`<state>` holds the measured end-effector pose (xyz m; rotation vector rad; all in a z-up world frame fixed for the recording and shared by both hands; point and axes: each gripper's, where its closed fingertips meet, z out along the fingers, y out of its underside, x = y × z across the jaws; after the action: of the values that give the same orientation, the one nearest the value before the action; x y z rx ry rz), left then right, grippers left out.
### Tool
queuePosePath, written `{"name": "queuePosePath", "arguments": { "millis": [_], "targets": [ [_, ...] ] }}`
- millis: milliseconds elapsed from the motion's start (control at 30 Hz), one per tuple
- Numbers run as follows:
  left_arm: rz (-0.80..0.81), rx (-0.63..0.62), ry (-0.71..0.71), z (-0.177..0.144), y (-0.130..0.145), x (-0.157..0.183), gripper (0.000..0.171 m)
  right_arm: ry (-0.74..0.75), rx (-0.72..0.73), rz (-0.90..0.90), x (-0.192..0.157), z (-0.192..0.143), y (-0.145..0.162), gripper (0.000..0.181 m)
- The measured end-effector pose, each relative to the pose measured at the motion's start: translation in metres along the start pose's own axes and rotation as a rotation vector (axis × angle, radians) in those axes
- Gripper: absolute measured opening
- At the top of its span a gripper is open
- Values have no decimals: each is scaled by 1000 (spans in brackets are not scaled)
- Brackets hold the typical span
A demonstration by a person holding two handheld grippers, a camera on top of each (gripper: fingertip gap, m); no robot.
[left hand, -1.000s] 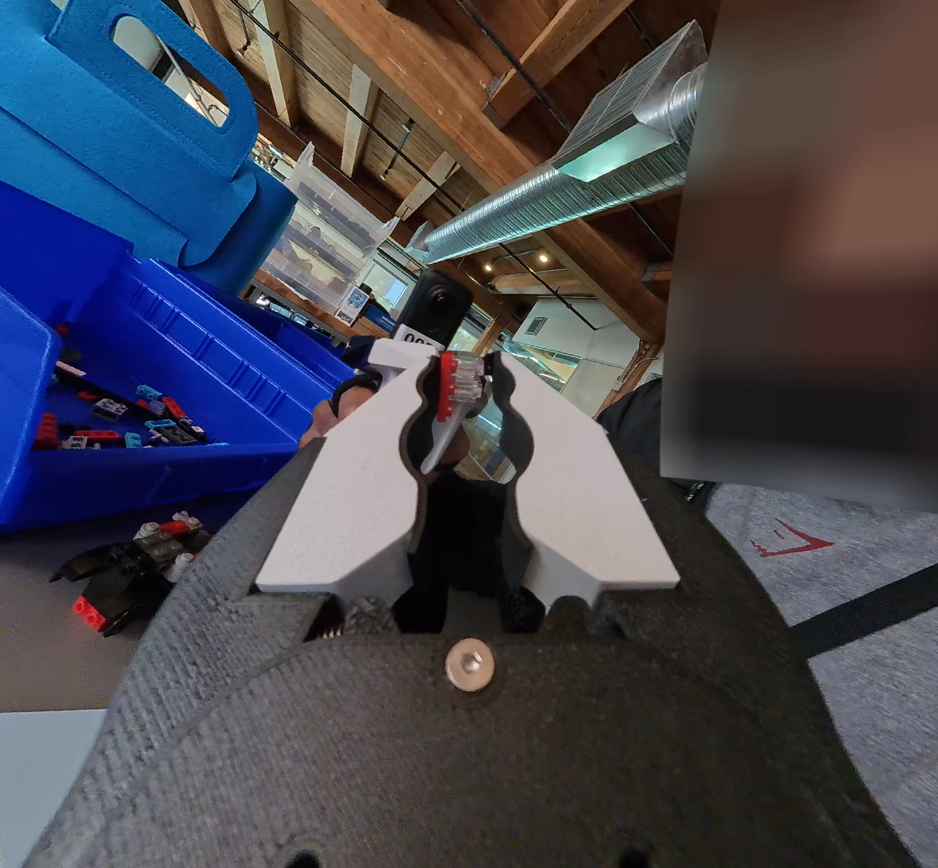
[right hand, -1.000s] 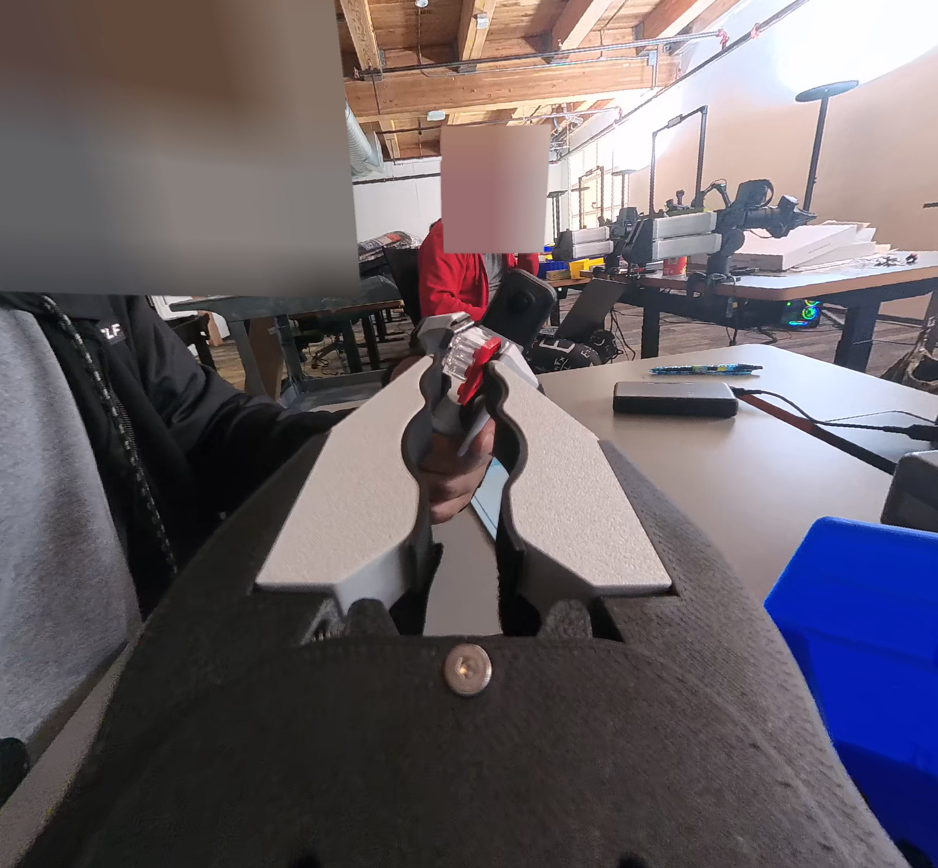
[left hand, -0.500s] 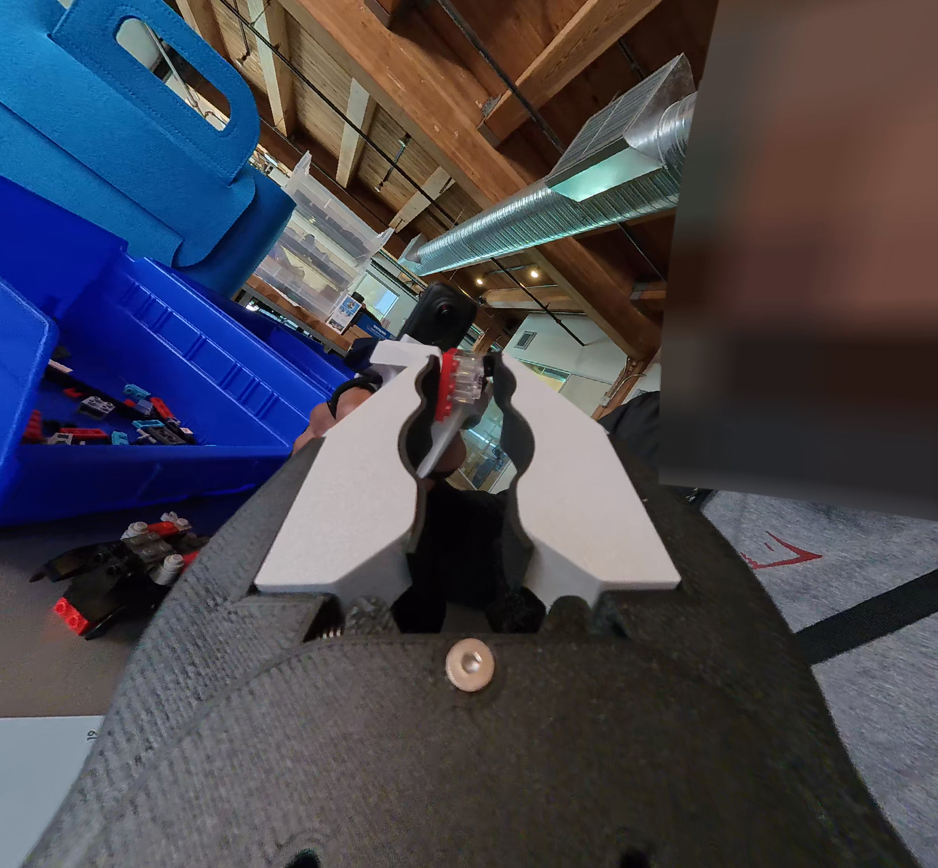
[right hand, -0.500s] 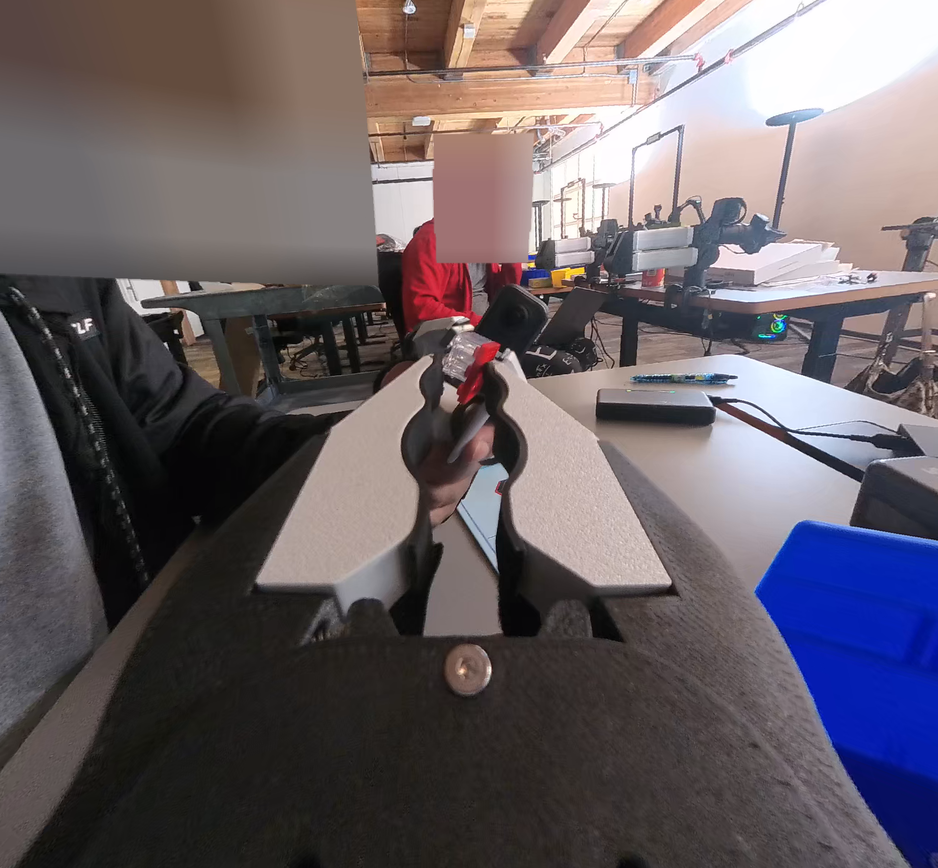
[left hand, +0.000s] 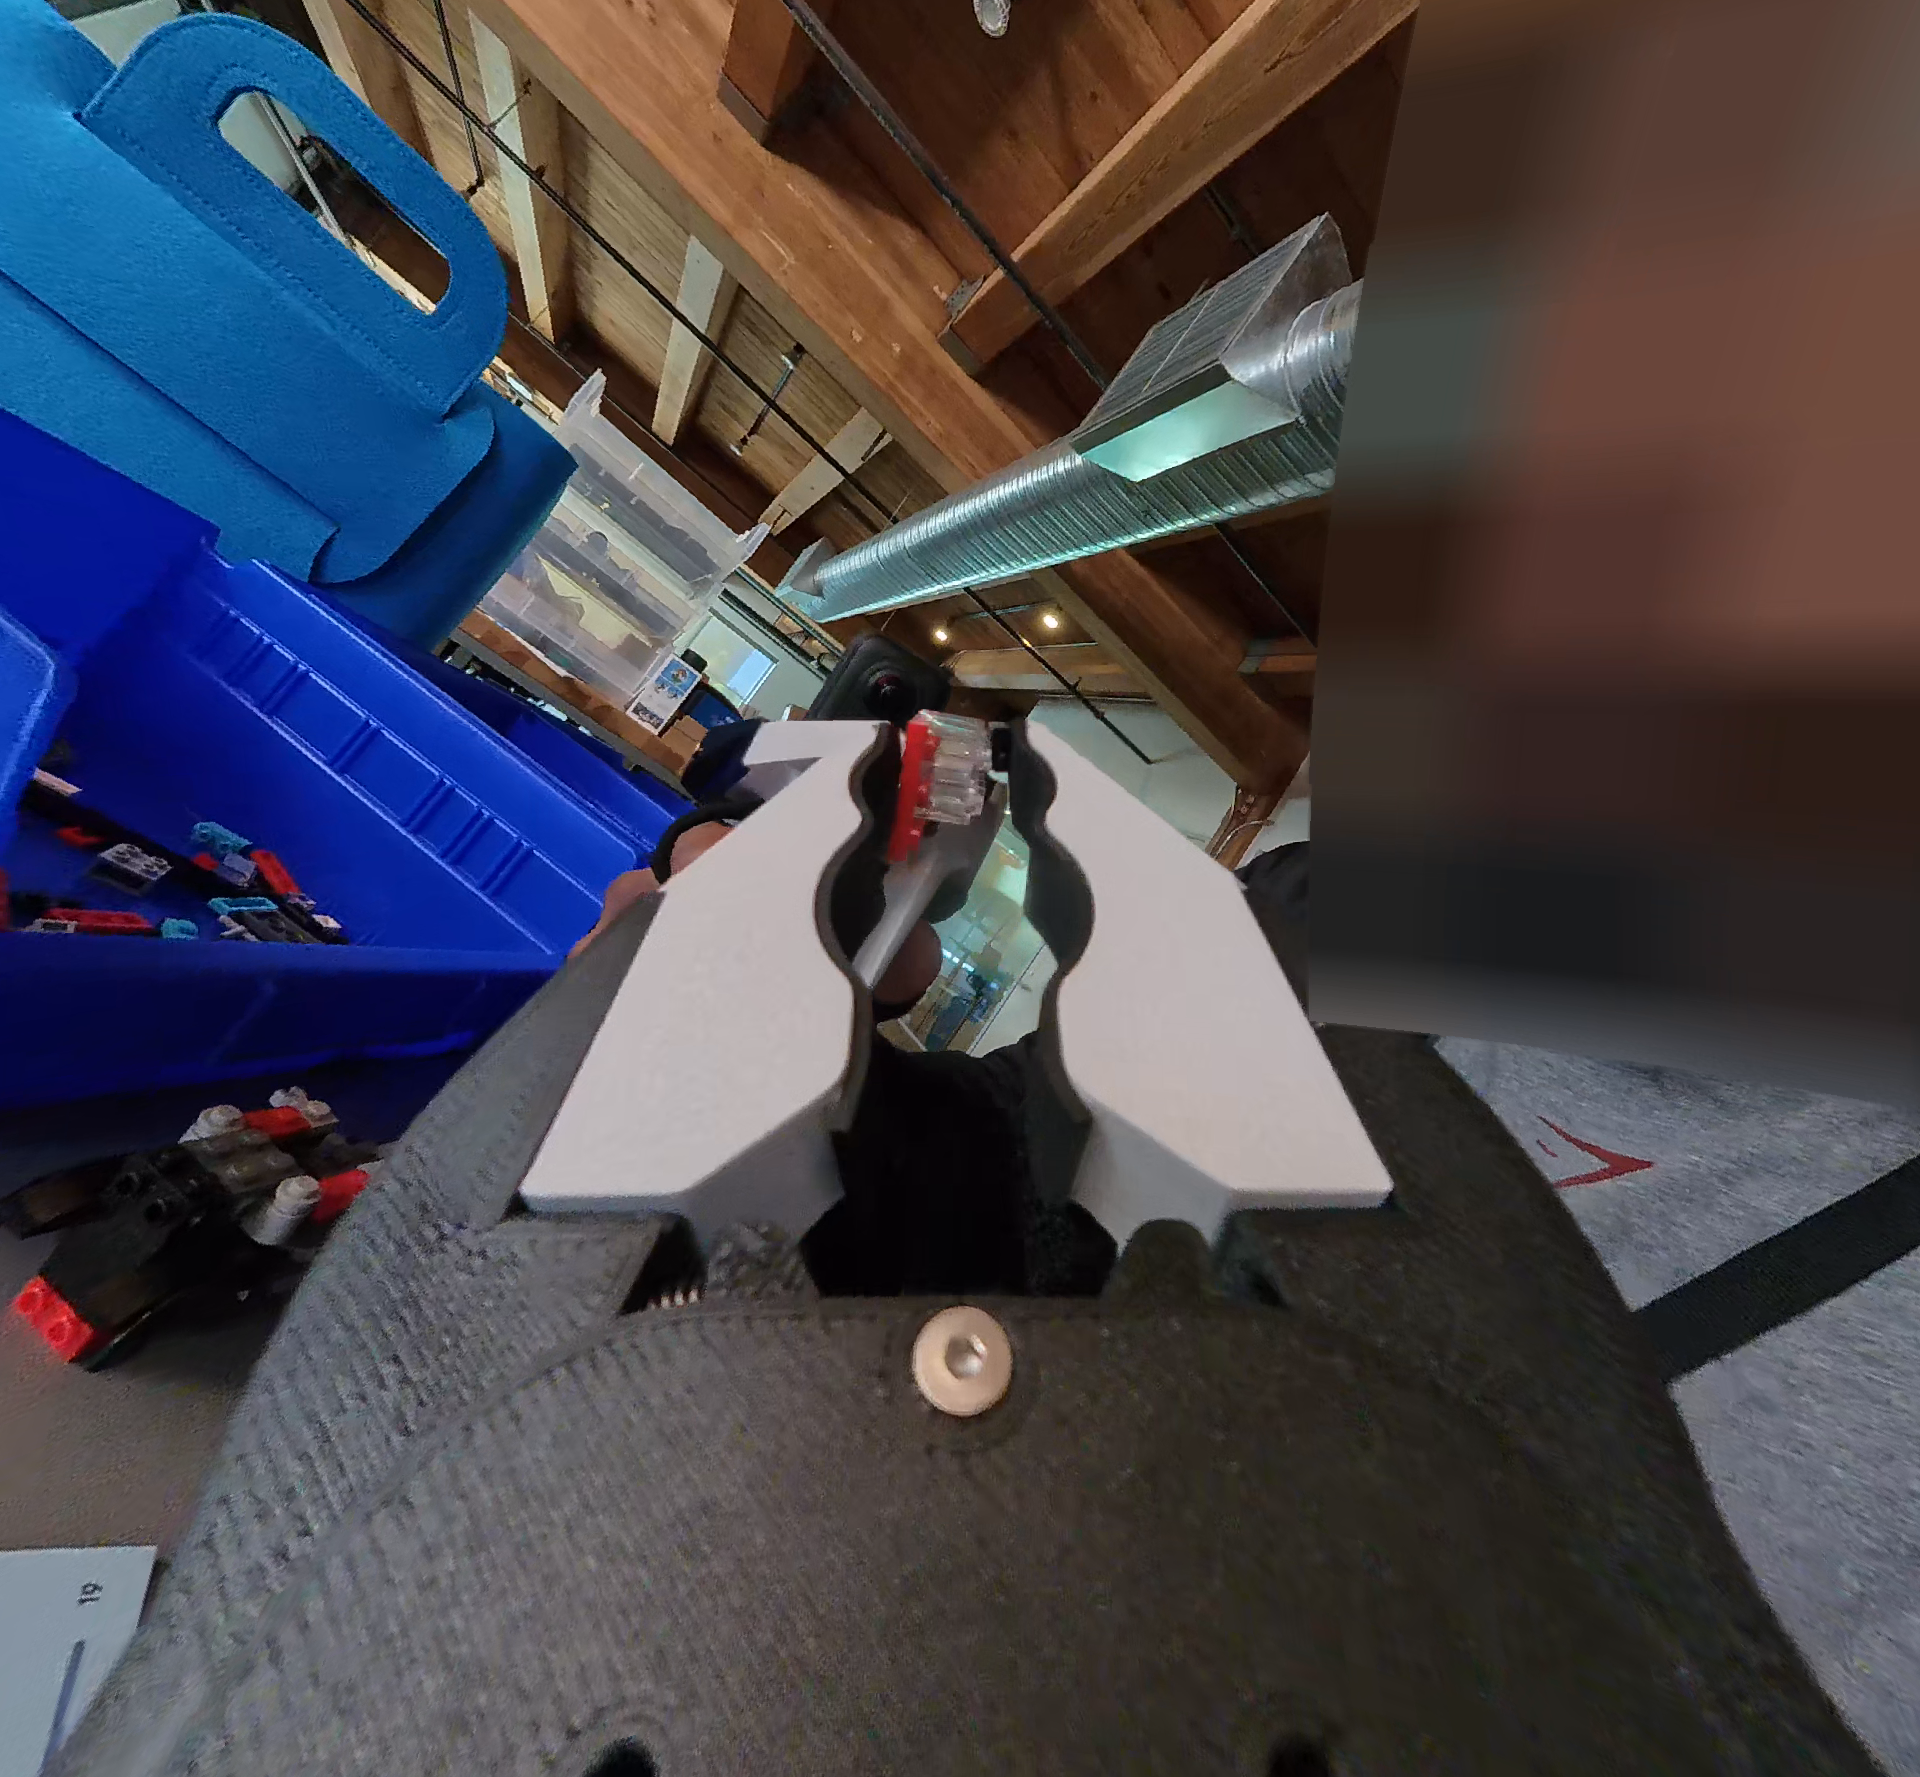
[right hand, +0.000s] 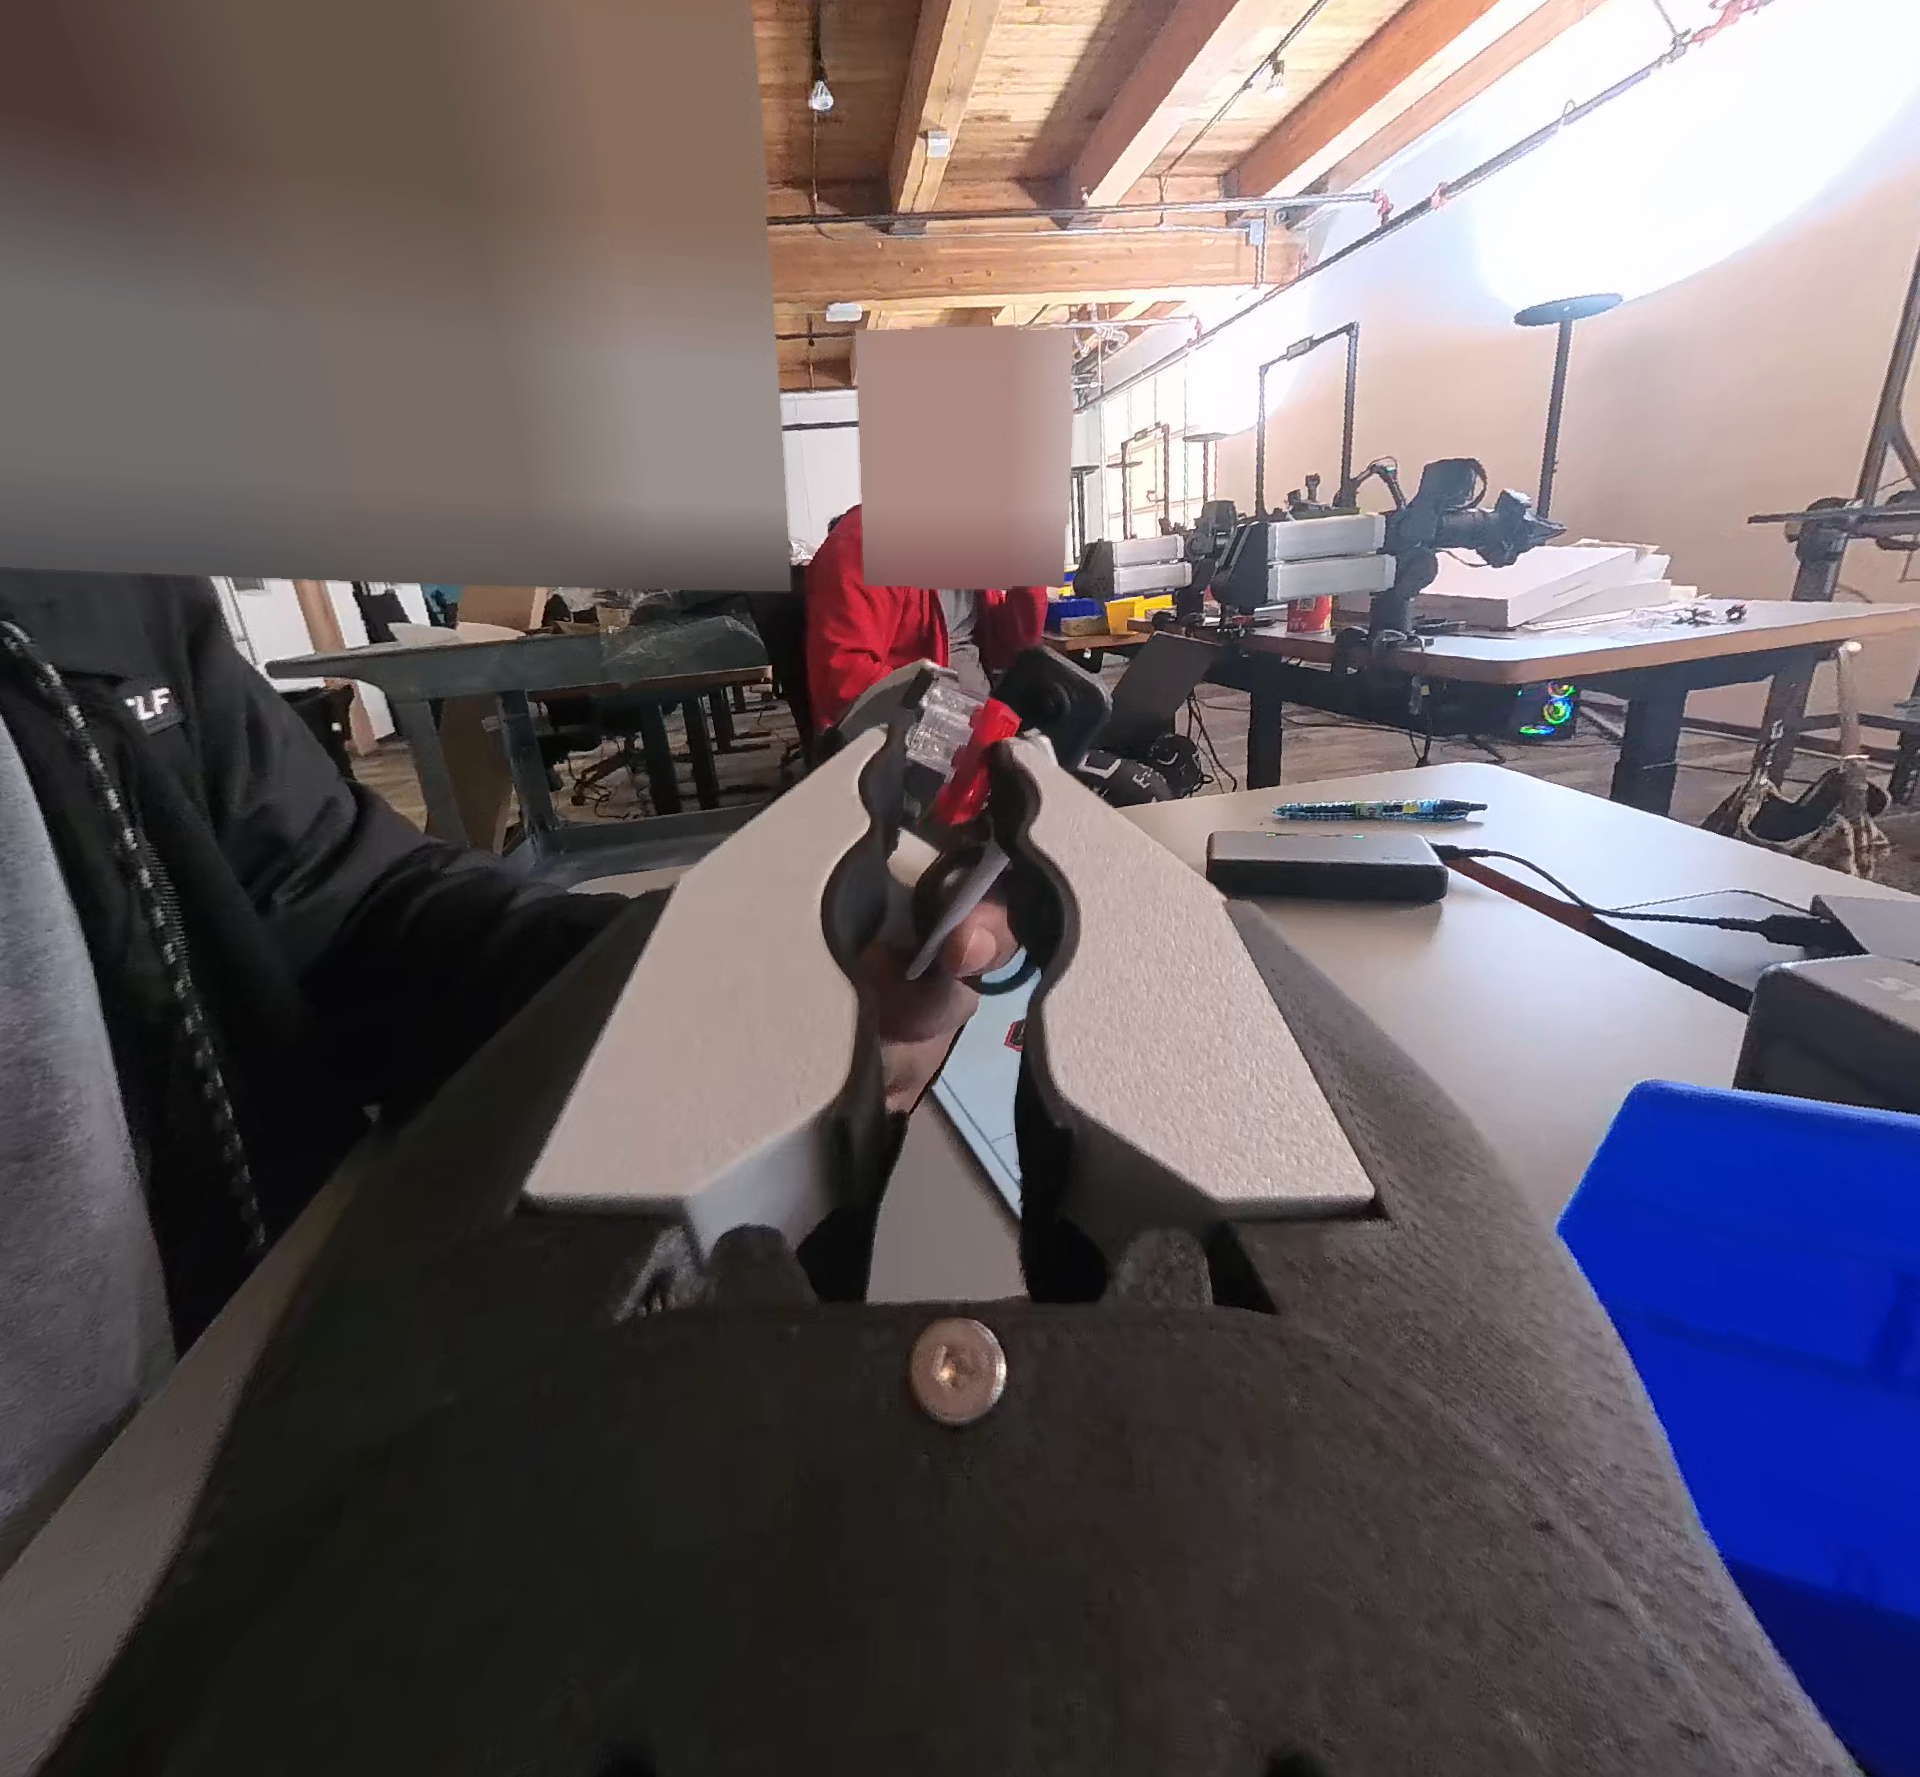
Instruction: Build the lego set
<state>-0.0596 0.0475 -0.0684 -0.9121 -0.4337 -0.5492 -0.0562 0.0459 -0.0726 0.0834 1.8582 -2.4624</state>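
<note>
Since a second ago both wrist views have tilted a little; the small red-and-clear lego piece (left hand: 935,785) sits at the same spot between the tips. Left gripper (left hand: 948,771) and right gripper (right hand: 951,763) meet tip to tip in the air above the table (right hand: 1507,958). Both pairs of fingers are nearly closed around the same piece, red plate plus clear brick; which one really carries it cannot be told, both look clenched on it. A grey blade-like part hangs below the piece.

Progress, as a judgement: early to middle. A partly built black-and-red model (left hand: 177,1218) lies on the table near the blue bin (left hand: 343,792), and many loose bricks (left hand: 177,886) remain in the bin. The held sub-piece is not yet attached to the model. An instruction sheet (left hand: 62,1623) lies at the near edge.
</note>
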Motion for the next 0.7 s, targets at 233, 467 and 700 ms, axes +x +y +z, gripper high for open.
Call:
{"name": "queuePosePath", "arguments": {
  "millis": [233, 467, 700],
  "targets": [
    [-20, 32, 21, 0, -1, 1, 21, 21, 28, -20, 0, 1, -1, 17],
    [-44, 63, 38, 0, -2, 1, 21, 40, 51, -23, 1, 1, -3, 17],
    [-64, 97, 35, -1, -4, -2, 21, 81, 68, -24, 5, 2, -3, 17]
  ]
}}
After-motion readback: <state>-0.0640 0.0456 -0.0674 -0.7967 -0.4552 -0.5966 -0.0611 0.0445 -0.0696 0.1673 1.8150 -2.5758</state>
